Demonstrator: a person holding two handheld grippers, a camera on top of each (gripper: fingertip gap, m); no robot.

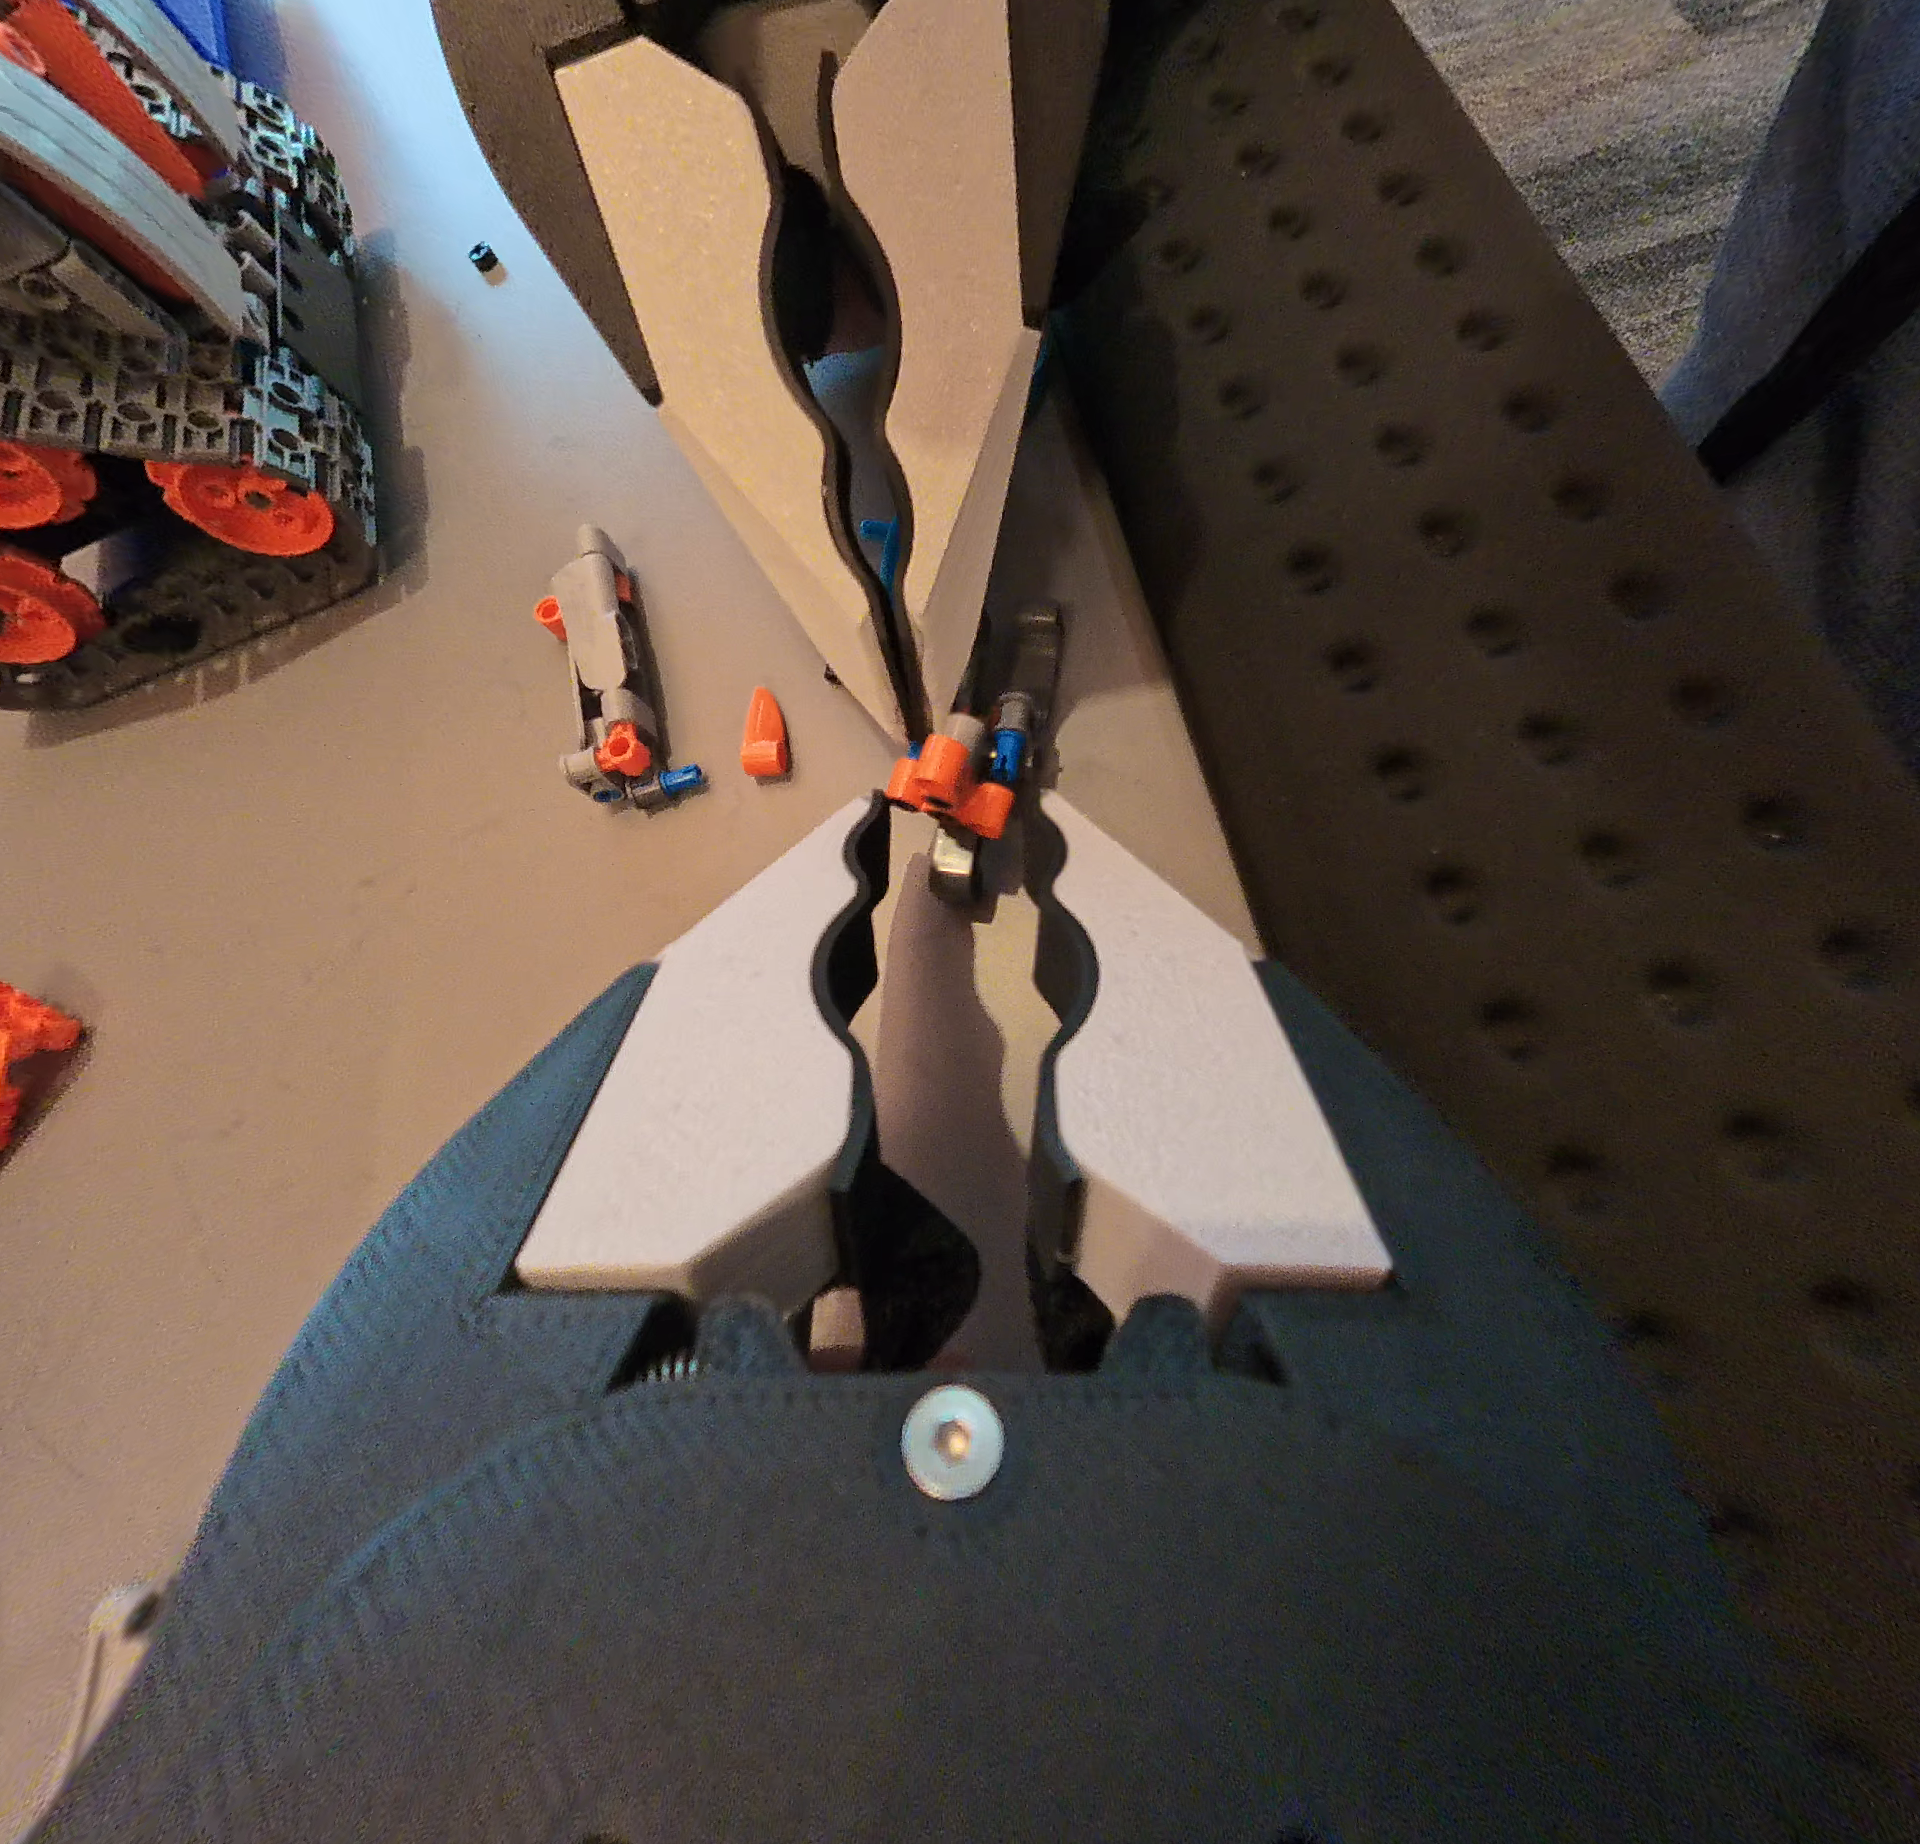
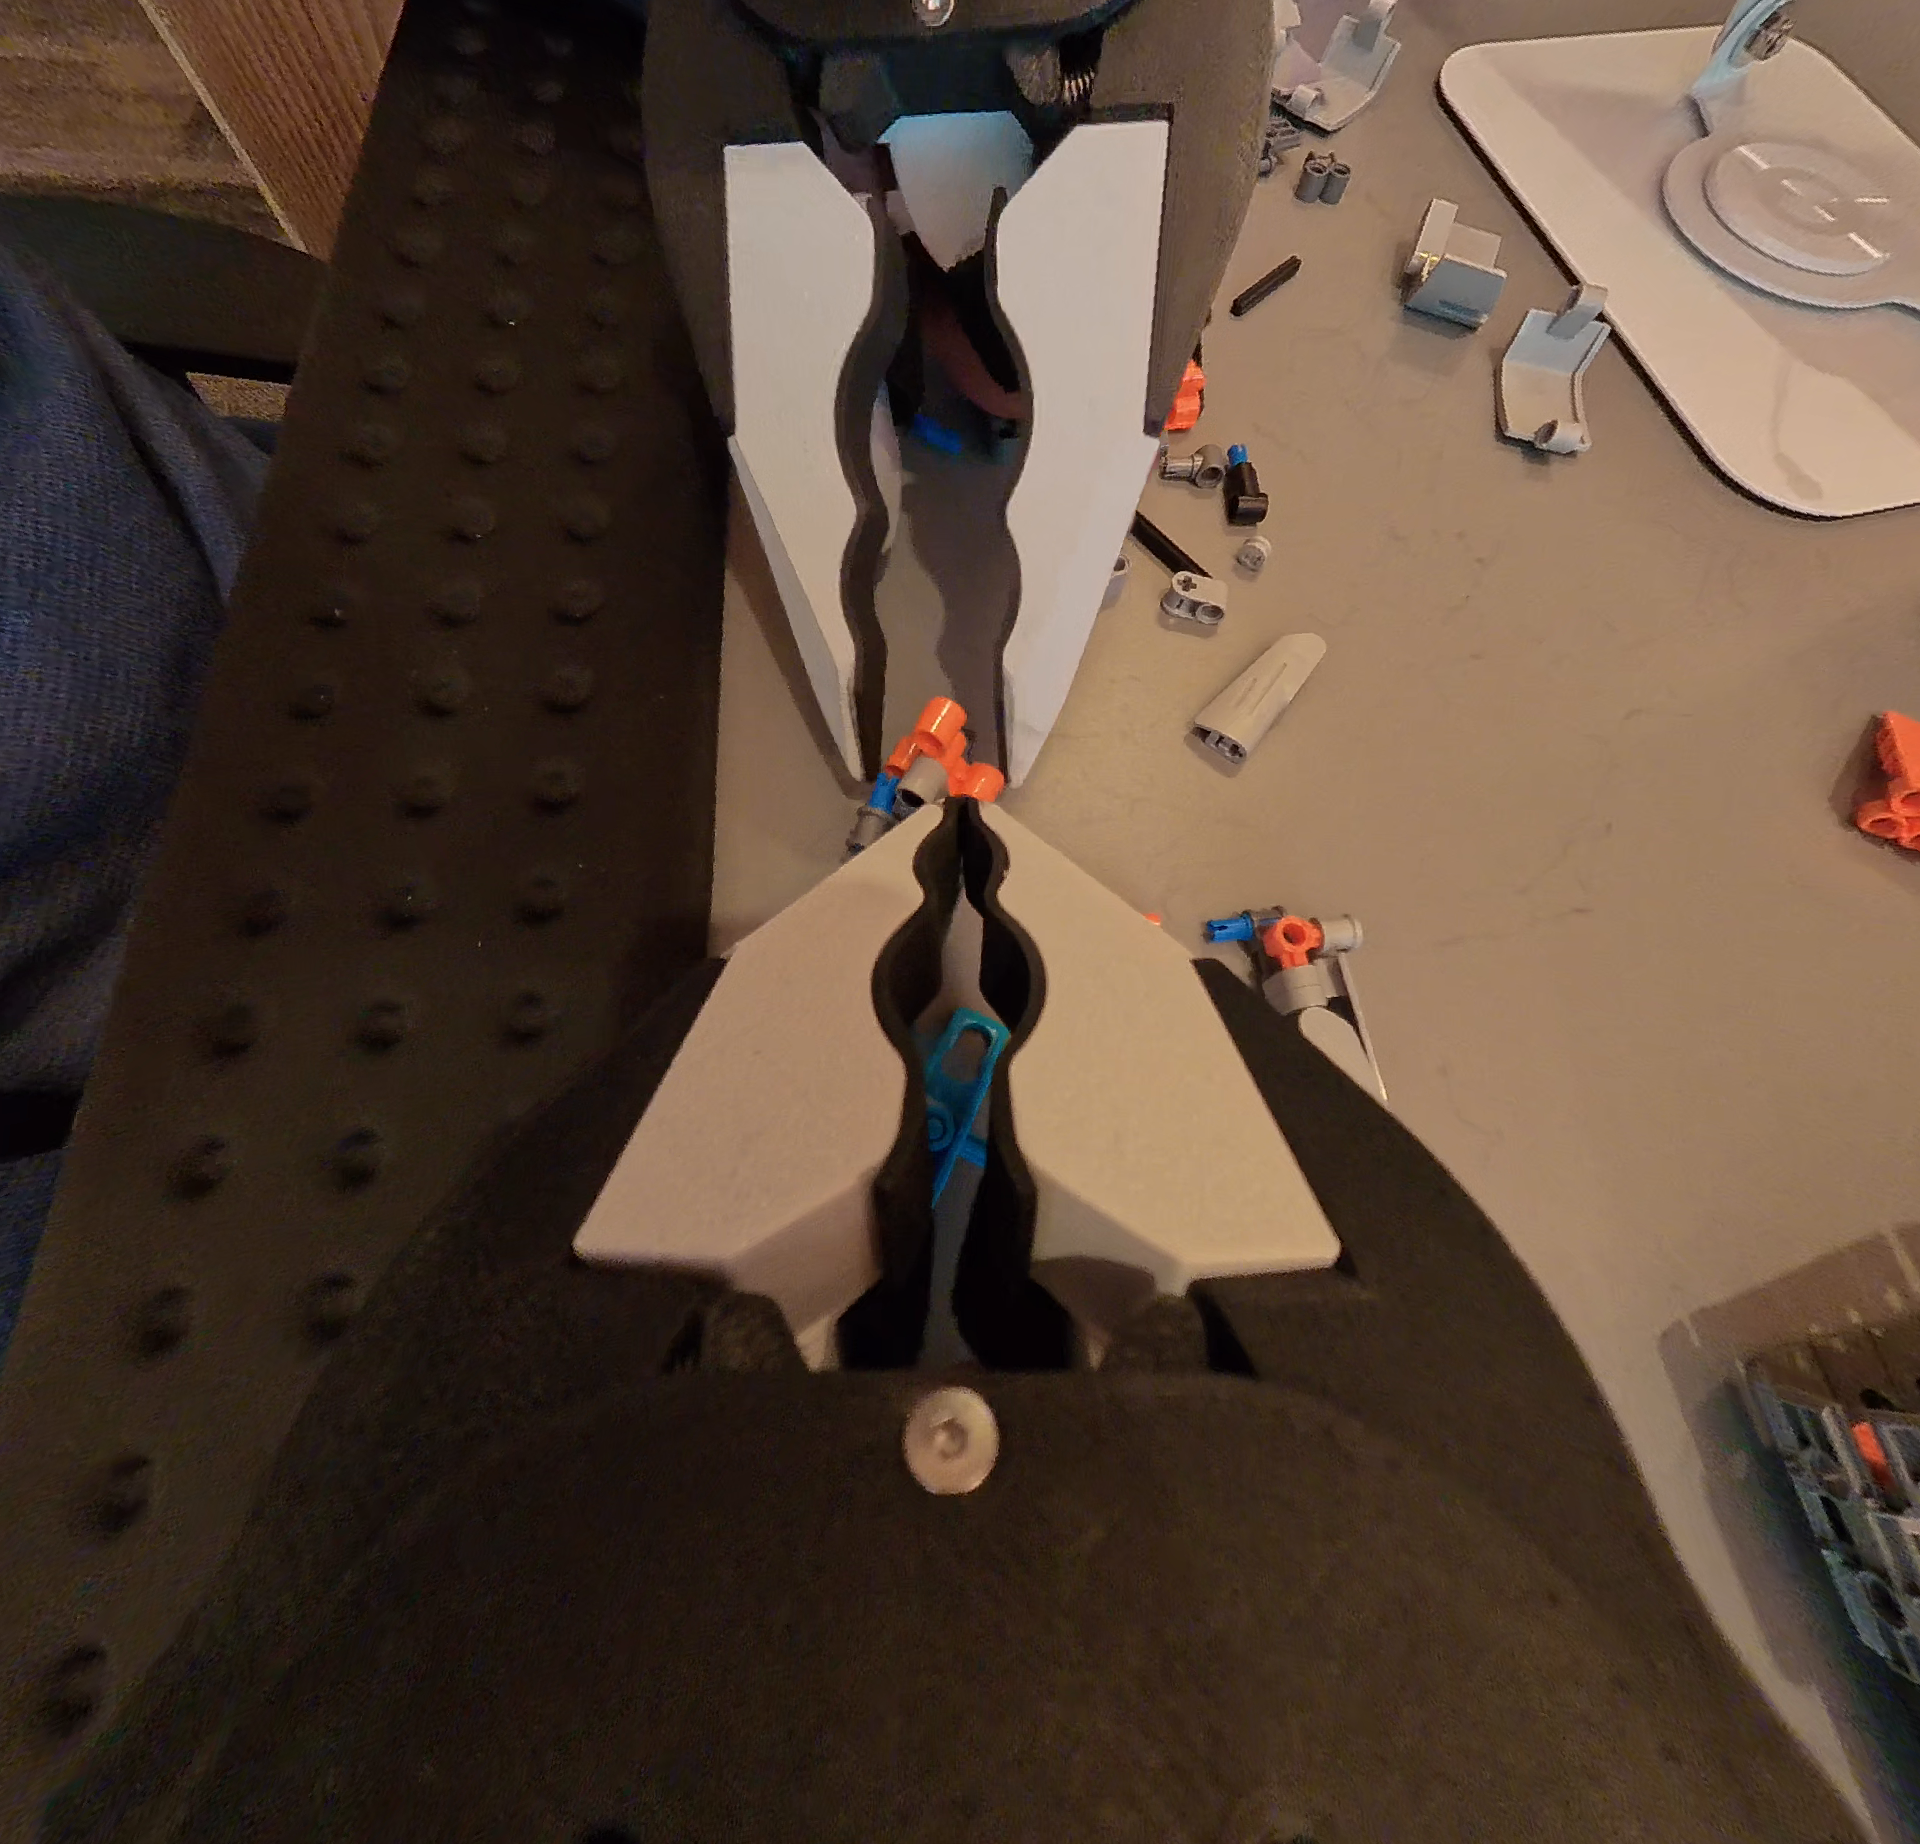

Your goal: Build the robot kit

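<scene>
My left gripper (image 1: 956, 809) is shut on a small orange, grey and blue pin assembly (image 1: 948, 782), held just above the grey table (image 1: 364, 911). My right gripper (image 2: 958, 807) faces it tip to tip. Its jaws are pinched together at the tips, right against the assembly (image 2: 940, 750). A blue and dark grey piece (image 2: 961, 1088) sits between the right gripper's fingers, behind the tips. The right gripper also shows in the left wrist view (image 1: 914, 719), coming from the top. The left gripper shows in the right wrist view (image 2: 940, 771).
A black studded mat (image 1: 1455, 651) lies beside the grippers. A tracked model with orange wheels (image 1: 187, 444), a small grey sub-assembly (image 1: 608, 651) and an orange cone piece (image 1: 766, 736) lie to the left. A white stand base (image 2: 1621, 267) and loose grey parts (image 2: 1262, 695) lie to the right. Less than 4 cm separates the two grippers' tips.
</scene>
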